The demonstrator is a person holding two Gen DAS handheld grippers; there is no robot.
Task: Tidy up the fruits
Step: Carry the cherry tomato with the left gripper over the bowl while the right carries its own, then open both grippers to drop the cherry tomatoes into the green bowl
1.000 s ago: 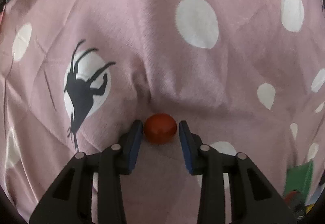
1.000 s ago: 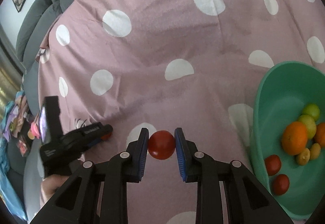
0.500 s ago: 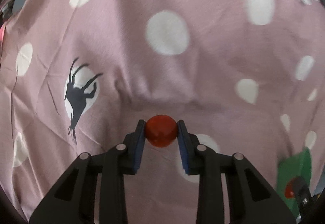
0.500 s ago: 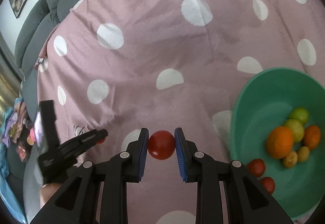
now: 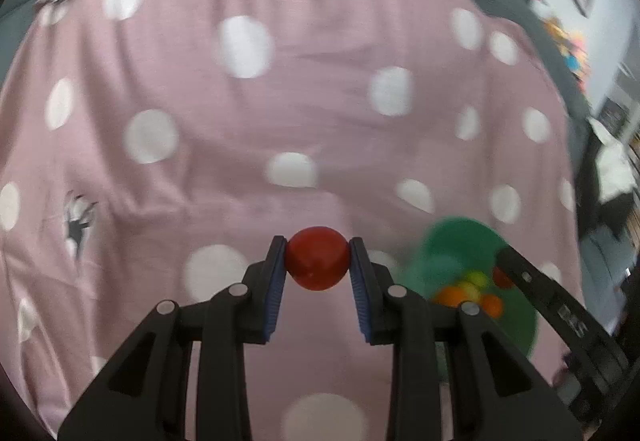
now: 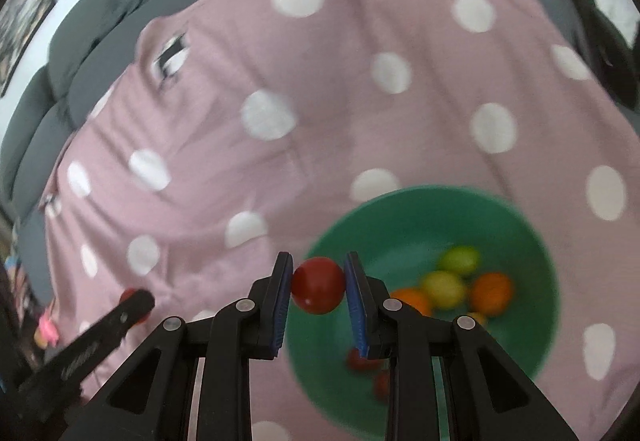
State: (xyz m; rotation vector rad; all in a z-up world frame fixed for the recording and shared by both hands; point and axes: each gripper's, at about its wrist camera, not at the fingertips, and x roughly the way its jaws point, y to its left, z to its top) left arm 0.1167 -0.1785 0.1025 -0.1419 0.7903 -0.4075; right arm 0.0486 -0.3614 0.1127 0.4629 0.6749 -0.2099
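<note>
Carrying one red tomato each, both hand-held grippers are positioned above a bed covered with a pink polka-dot duvet point(image 6: 320, 129).

Left hand-held gripper point(image 5: 317, 261): the blue pads are pressed against opposite sides of a red tomato point(image 5: 317, 258), which is pinched clear of the fabric. Right hand-held gripper point(image 6: 318, 286): the pads are likewise clamped on a second red tomato point(image 6: 318, 284).

Destination: a green bowl point(image 6: 400, 217) is resting on the duvet. Oranges, yellow-green citrus fruits and further red tomatoes are already collected inside it; blur prevents an exact count.

Governing relation: in the right wrist view, the right-hand tomato is seen just over the near-left rim of the bowl, with the bowl's interior ahead and to the right of the jaws. In the left wrist view, the green bowl point(image 5: 460, 241) lies to the right of and slightly beyond the left-hand tomato, with open duvet between them. The right hand-held gripper is therefore judged the nearer of the two, and its release is expected first. A round tomato has no long axis, so no particular alignment is required.

Caution: the bowl is seated on soft bedding, so a low, gentle release is advised to prevent tipping or bouncing.
</note>
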